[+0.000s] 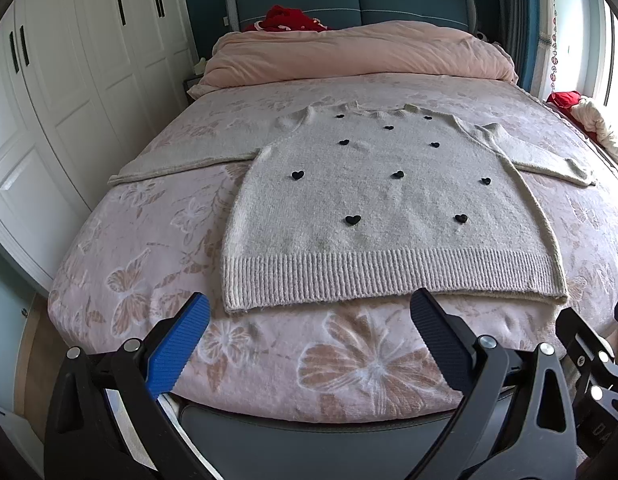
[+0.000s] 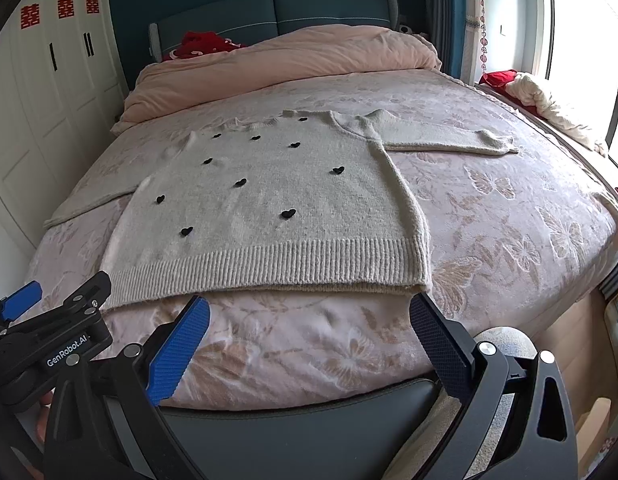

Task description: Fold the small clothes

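Both grippers hang over the foot end of the bed, nothing in either one.

Left gripper [image 1: 309, 308]: fingers spread wide, blue pad [image 1: 177, 348] on its left, dark pad [image 1: 441, 340] on its right, both pads bare. Just ahead of the tips lies the sweater [image 1: 369, 200], flat, front up, w/ small black hearts [image 1: 353, 220] scattered over the chest. The ribbed hem [image 1: 389, 276] is the part nearest the tips, close but apart from them; bed cover shows between. Hem's left corner sits just past the blue pad. Sleeves run out sideways: one goes far left & forward of this claw [image 1: 181, 164], the other off to the right [image 1: 549, 160]. Collar is at the far end, well ahead.

Right gripper [image 2: 309, 308]: also spread wide & empty, same blue/dark pad pair. Hem's right corner [image 2: 417, 280] sits just ahead of its dark pad [image 2: 437, 336], v. close; can't tell if touching. Most of the sweater lies ahead & to the left of this claw. Left gripper's body shows at its left, low in the right-wrist view.

Bed cover [image 1: 269, 360] is pink w/ butterfly & flower print. Beyond the sweater, far ahead, a pink duvet [image 1: 361, 52] is bunched at the teal headboard [image 1: 349, 4], red fabric [image 1: 285, 20] behind it. White wardrobe [image 1: 69, 100] to the left of both claws; window w/ more bedding piled [image 2: 549, 100] to the right.
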A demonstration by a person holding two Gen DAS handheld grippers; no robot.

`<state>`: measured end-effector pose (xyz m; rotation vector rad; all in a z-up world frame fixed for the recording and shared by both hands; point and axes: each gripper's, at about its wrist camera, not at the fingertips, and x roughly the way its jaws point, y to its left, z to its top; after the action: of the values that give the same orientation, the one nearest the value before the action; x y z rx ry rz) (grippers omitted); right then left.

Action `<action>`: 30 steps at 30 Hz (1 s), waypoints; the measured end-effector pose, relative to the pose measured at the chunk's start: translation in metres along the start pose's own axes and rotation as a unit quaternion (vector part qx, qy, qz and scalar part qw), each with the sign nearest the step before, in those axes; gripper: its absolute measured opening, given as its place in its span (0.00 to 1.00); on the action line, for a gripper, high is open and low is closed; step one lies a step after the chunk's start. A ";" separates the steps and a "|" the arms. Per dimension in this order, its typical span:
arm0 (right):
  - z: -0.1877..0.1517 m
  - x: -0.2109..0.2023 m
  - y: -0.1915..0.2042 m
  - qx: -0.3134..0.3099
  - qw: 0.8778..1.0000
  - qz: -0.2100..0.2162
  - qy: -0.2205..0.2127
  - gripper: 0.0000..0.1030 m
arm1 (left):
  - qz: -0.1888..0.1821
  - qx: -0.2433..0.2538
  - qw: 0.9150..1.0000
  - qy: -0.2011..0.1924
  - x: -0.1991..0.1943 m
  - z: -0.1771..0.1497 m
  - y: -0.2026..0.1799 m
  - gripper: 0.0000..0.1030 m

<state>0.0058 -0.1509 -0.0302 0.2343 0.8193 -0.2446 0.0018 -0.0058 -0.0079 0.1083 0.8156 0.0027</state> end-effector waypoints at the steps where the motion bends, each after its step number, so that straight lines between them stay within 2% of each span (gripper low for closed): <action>1: 0.000 0.000 0.000 0.000 1.000 0.000 0.000 0.95 | 0.001 0.001 1.000 0.000 0.000 0.000 0.000 0.95; 30: -0.002 0.001 0.002 -0.001 1.000 0.001 0.003 0.95 | 0.000 0.005 1.000 0.008 0.005 -0.002 -0.001 0.95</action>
<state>0.0054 -0.1481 -0.0323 0.2343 0.8259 -0.2414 0.0032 -0.0059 -0.0129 0.1183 0.8326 -0.0005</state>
